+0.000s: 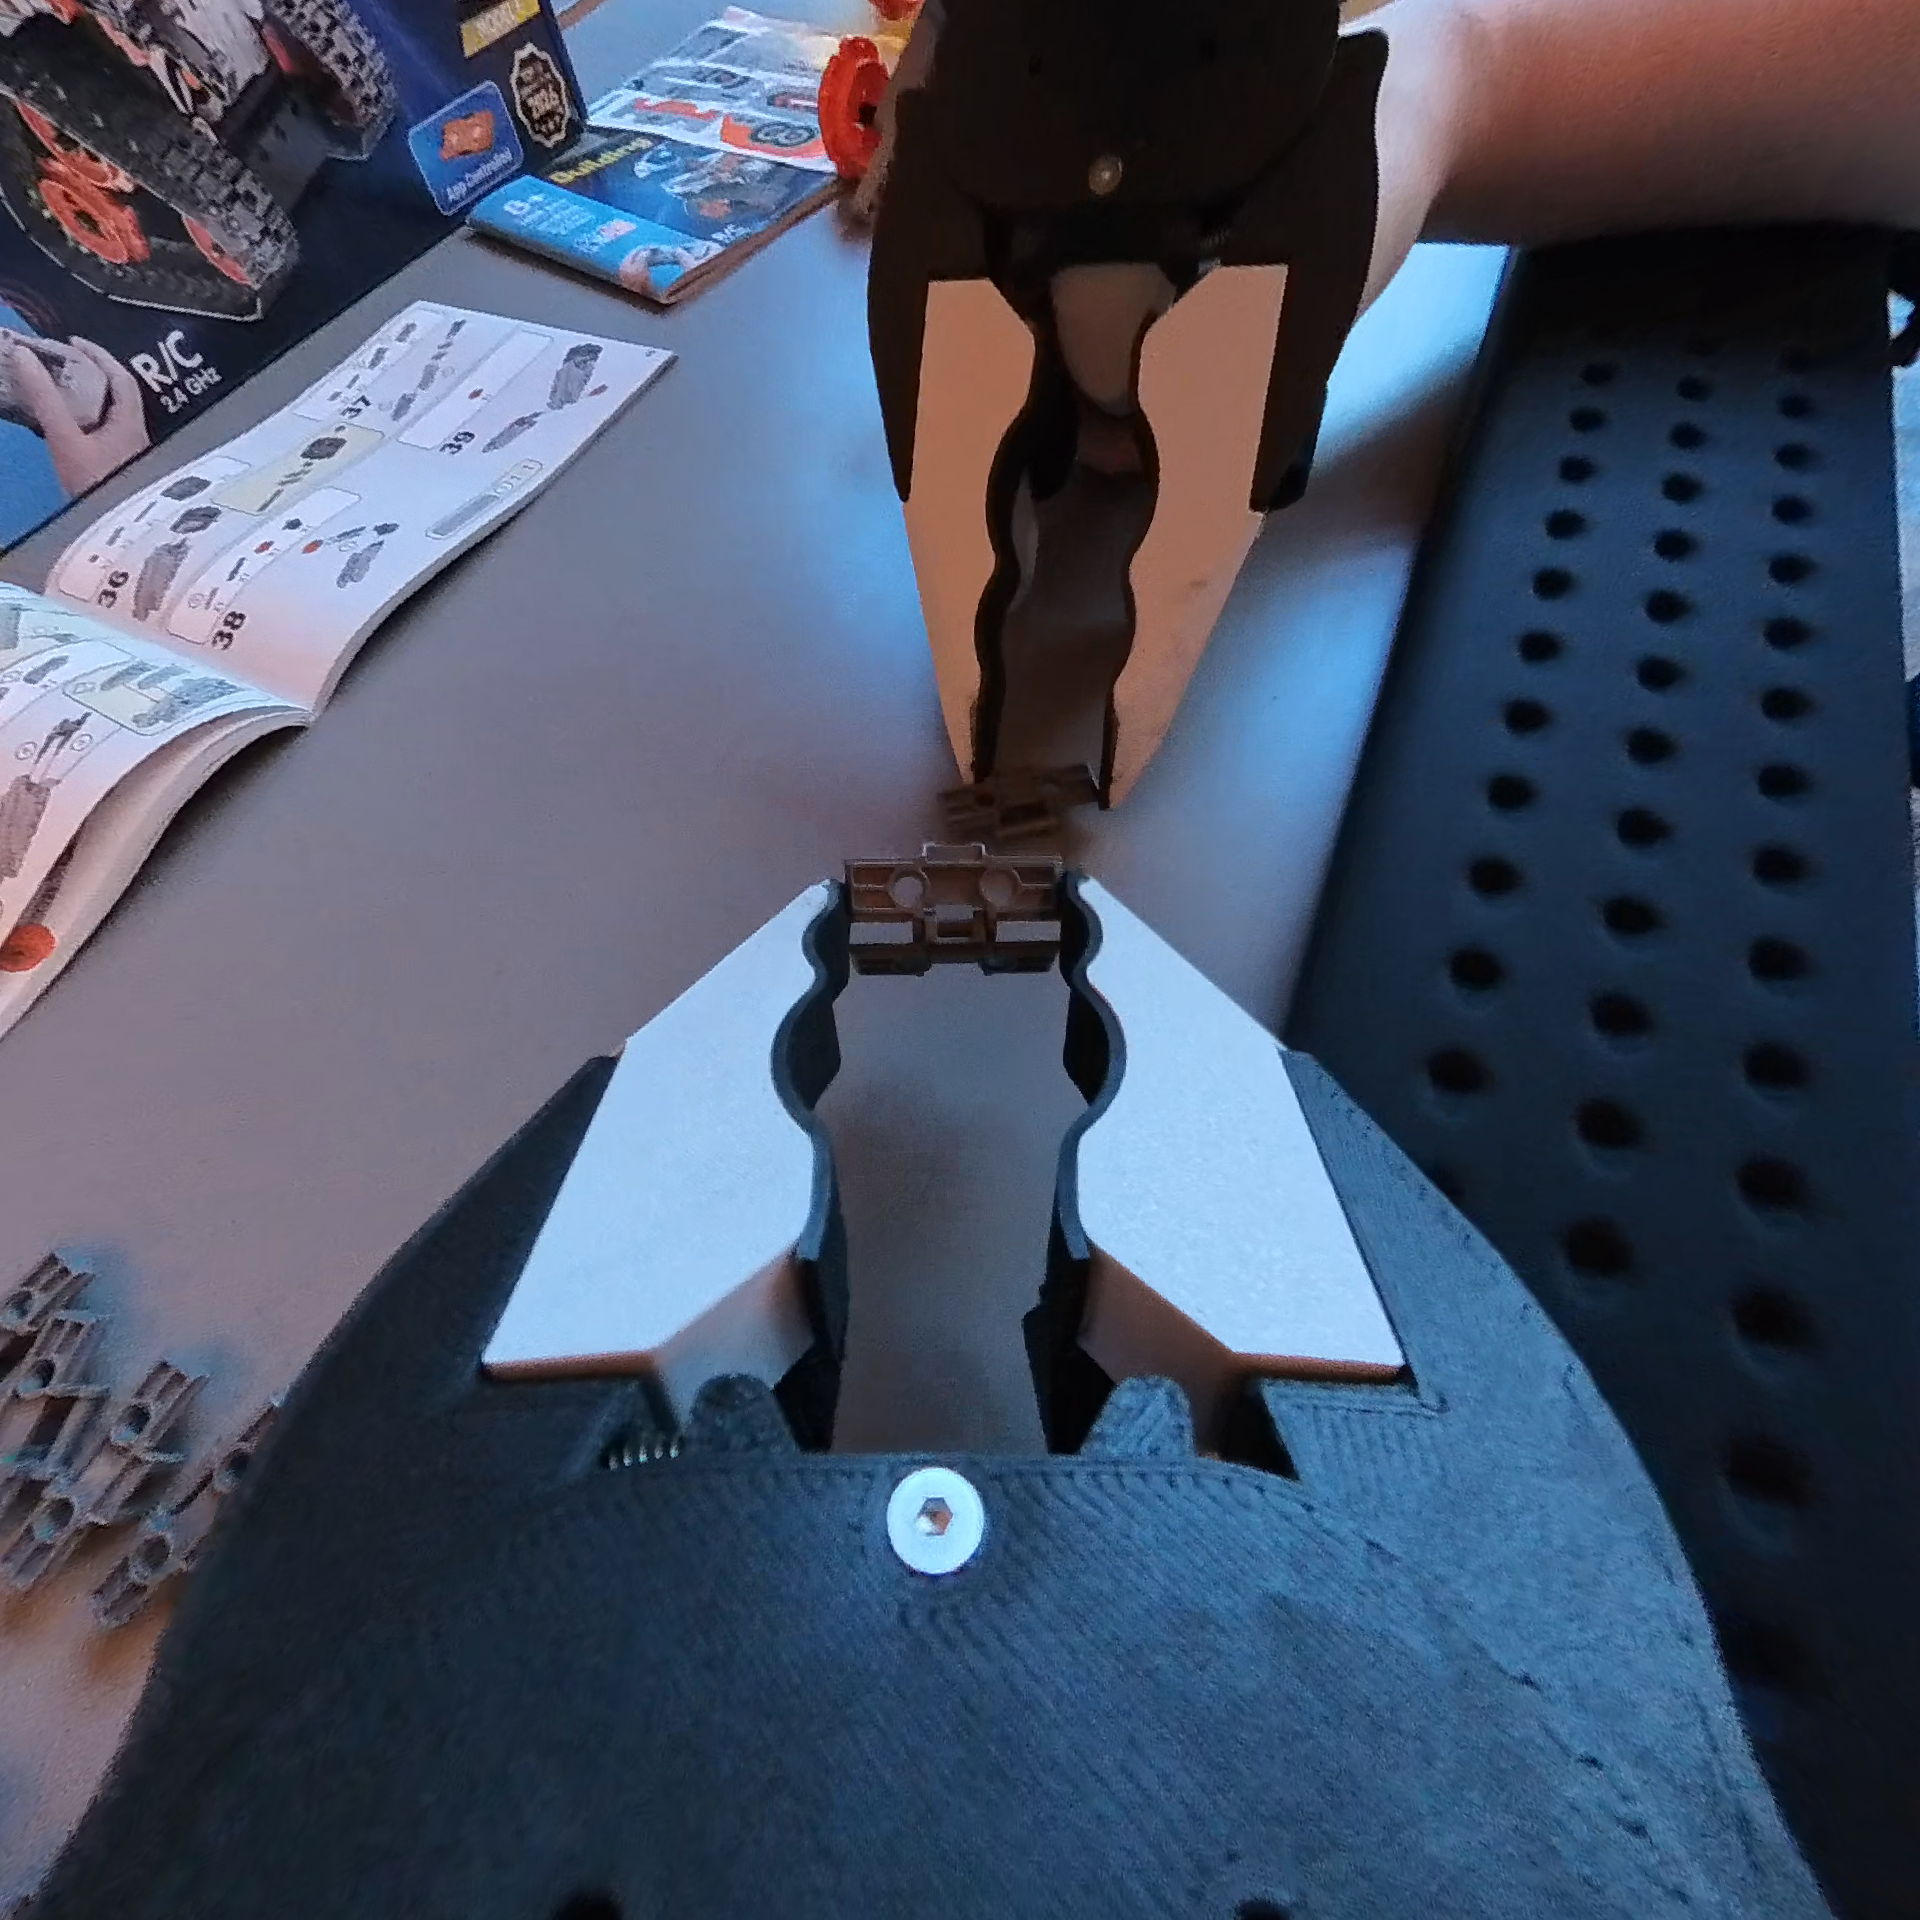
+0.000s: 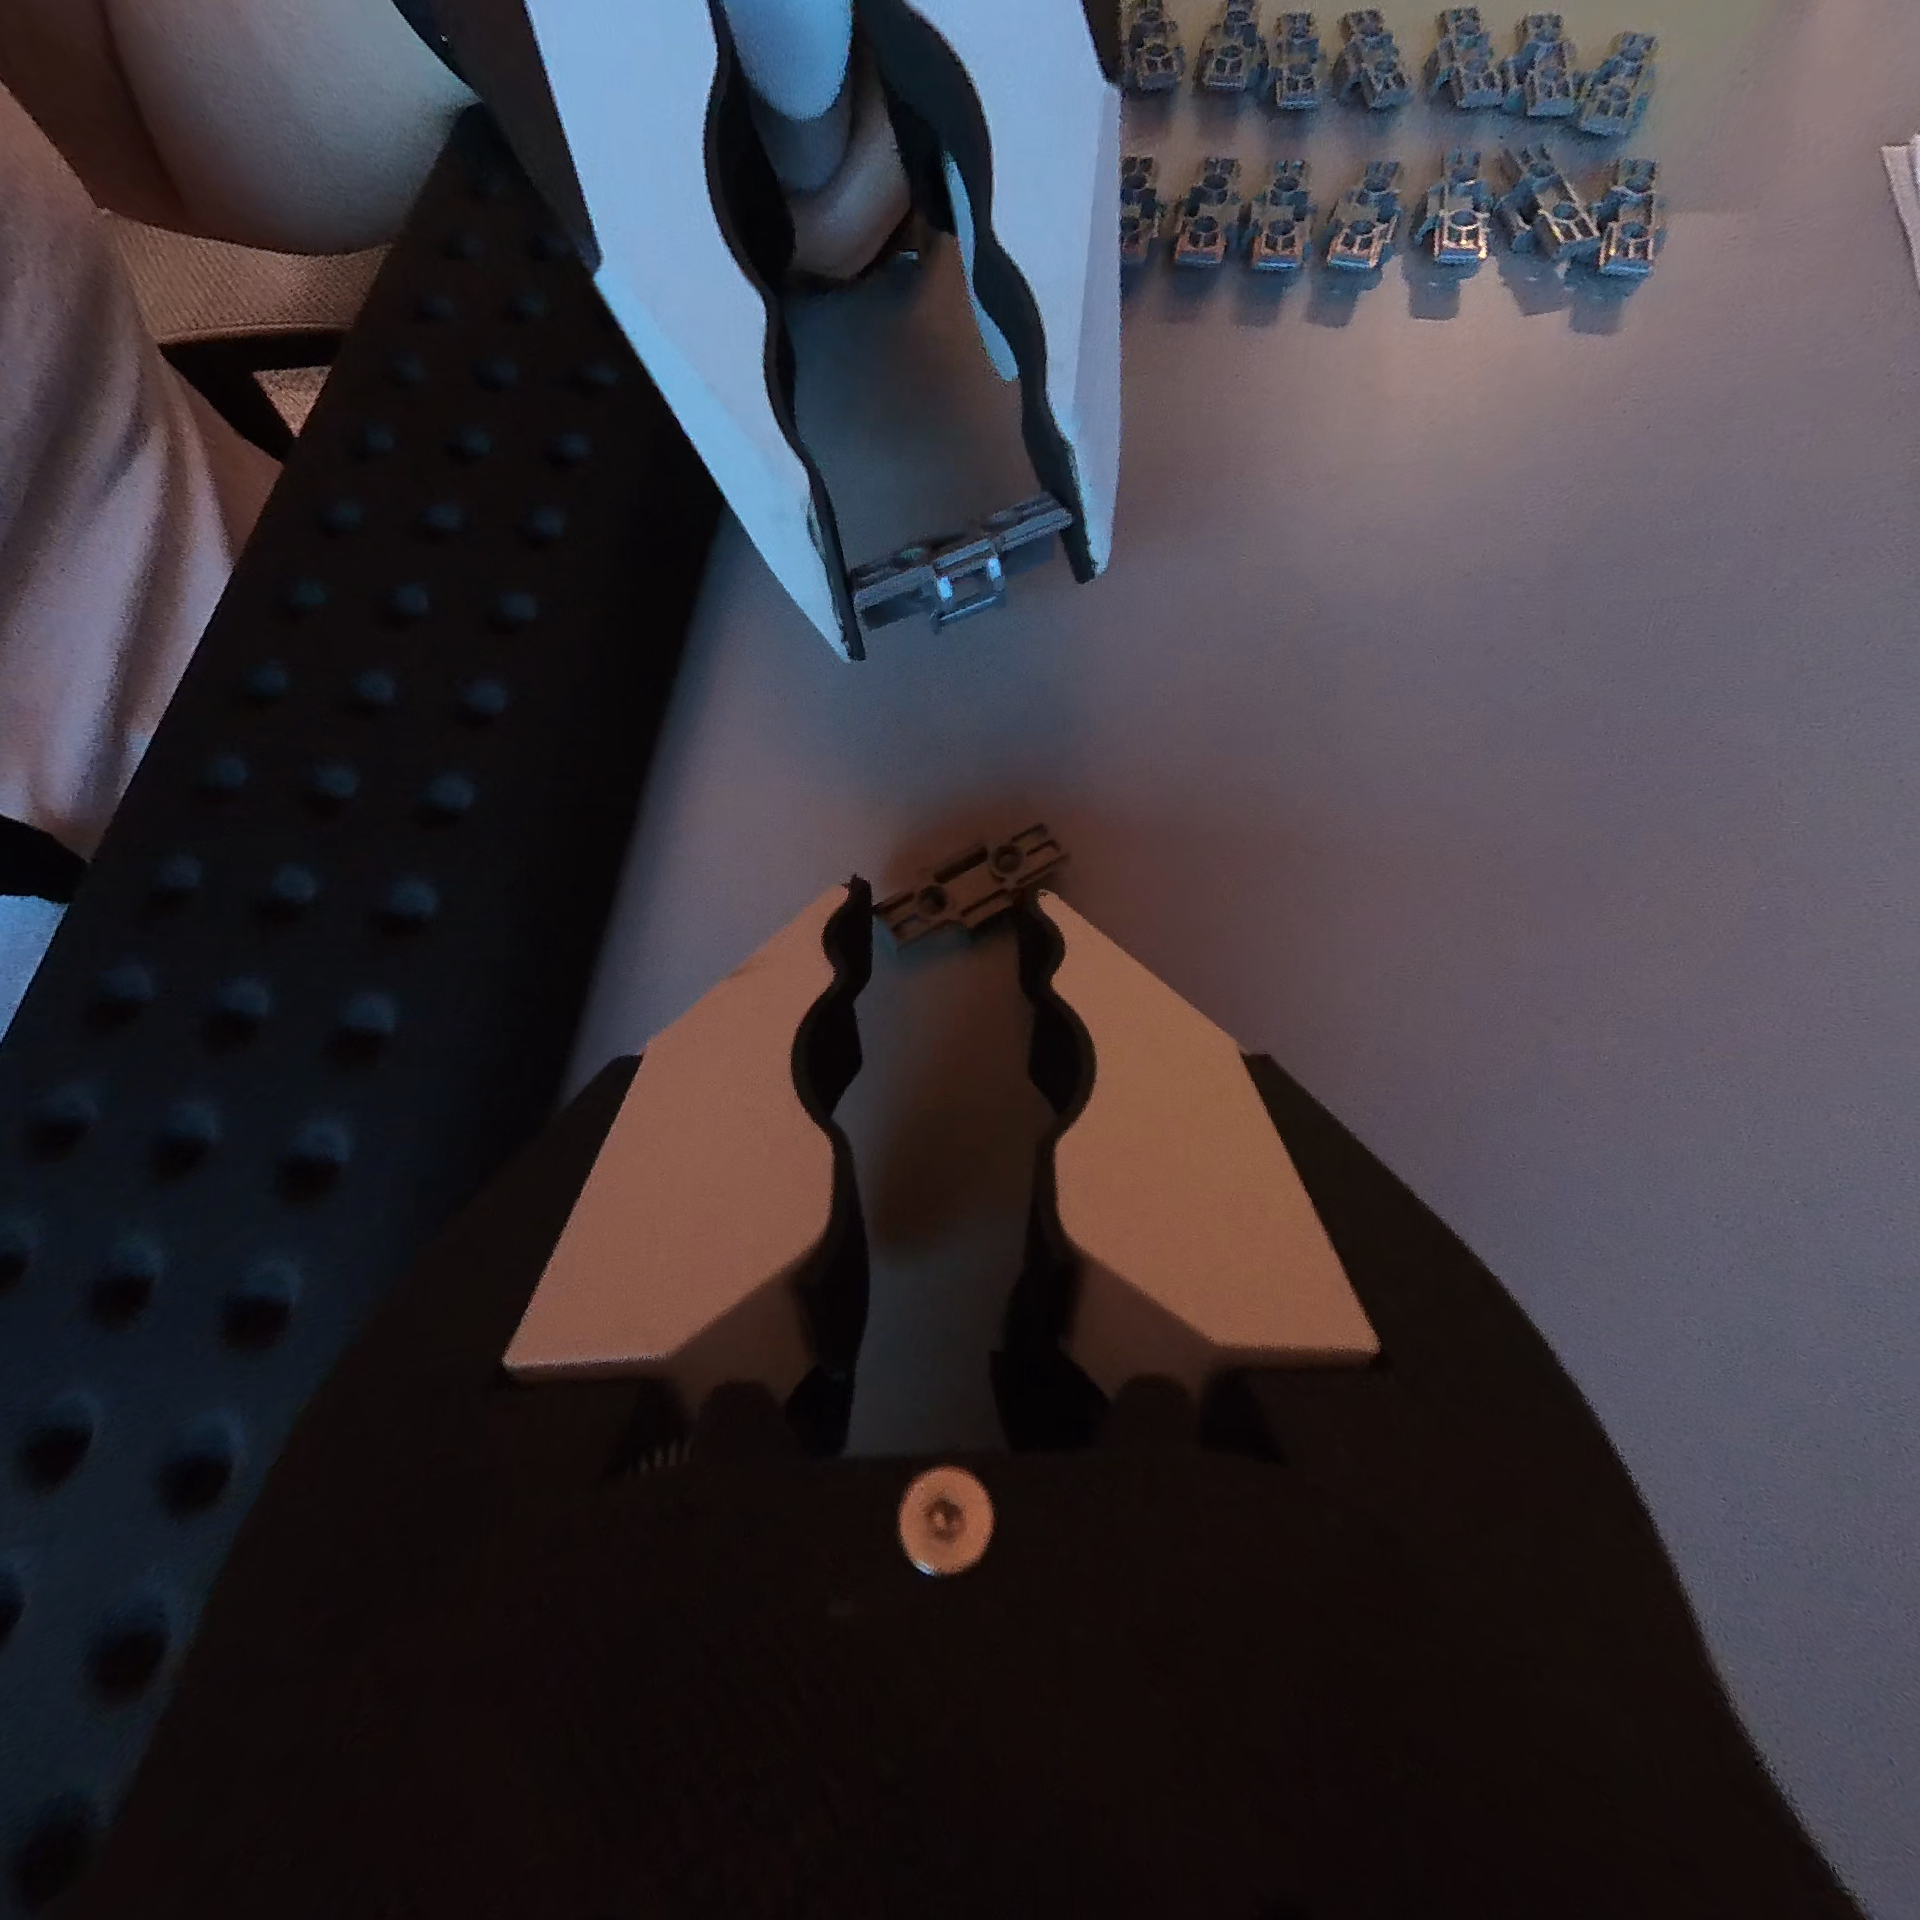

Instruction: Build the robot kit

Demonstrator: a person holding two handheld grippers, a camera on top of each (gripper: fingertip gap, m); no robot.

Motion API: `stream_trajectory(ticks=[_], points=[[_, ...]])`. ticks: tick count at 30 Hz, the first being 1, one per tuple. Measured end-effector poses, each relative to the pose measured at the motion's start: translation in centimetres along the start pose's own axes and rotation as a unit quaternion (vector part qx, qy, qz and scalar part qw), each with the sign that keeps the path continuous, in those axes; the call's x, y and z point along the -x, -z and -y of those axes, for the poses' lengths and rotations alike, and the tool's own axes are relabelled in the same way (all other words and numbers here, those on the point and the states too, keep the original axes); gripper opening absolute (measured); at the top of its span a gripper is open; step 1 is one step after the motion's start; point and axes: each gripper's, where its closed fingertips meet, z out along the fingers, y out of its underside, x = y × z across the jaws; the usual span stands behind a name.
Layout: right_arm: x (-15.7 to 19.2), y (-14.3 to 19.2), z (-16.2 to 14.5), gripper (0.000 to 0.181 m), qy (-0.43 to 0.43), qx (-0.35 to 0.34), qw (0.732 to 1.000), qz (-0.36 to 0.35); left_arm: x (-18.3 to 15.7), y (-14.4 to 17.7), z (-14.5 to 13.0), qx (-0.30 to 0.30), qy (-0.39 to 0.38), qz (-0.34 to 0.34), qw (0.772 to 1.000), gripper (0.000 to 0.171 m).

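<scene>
My left gripper (image 1: pixel 954 914) is shut on a small grey track link (image 1: pixel 954 920), held flat between its fingertips just above the table. My right gripper (image 1: pixel 1039 795) faces it from the far side and is shut on a second grey track link (image 1: pixel 1003 808), a short gap away from the first. In the right wrist view my right gripper (image 2: pixel 951 899) holds its link (image 2: pixel 971 883) at a slant, and my left gripper (image 2: pixel 966 603) with its link (image 2: pixel 956 587) is opposite, farther off.
Two rows of loose grey track links (image 2: pixel 1392 145) lie at the back right; some also show in the left wrist view (image 1: pixel 83 1423). An open instruction booklet (image 1: pixel 260 540), a toy box (image 1: pixel 208 177), a leaflet (image 1: pixel 686 177) and orange wheels (image 1: pixel 857 104) lie left. A black perforated chair back (image 1: pixel 1662 831) borders the table. There is about 5 centimetres between the tips of the two grippers.
</scene>
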Motion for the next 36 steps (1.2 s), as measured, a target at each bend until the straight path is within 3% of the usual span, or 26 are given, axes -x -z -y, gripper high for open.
stream_trajectory(ticks=[10,17,23,27,31,36], points=[[0.5,-0.7,1.2,0.040,-0.135,-0.017,0.991,0.015,0.1,-0.3,-0.6,0.022,-0.030,0.021,0.999,0.039],[0.7,-1.2,0.8,0.010,-0.177,0.013,0.984,0.013,0.1,-0.2,-0.5,0.018,-0.028,0.019,0.999,0.039],[0.9,-0.8,0.7,0.008,-0.147,0.032,0.989,0.004,0.0,-0.2,-0.4,0.016,-0.034,0.021,0.999,0.039],[-0.3,-0.2,1.9,0.007,-0.200,-0.022,0.980,-0.009,0.2,-0.1,-0.1,0.011,-0.039,0.033,0.999,0.039],[-1.8,0.4,4.1,0.007,-0.307,-0.117,0.944,0.006,0.6,0.0,1.0,-0.007,-0.031,0.056,0.998,0.039],[-2.3,0.4,5.6,0.006,-0.369,-0.184,0.911,0.025,0.8,0.1,1.4,-0.015,-0.023,0.064,0.998,0.039]])
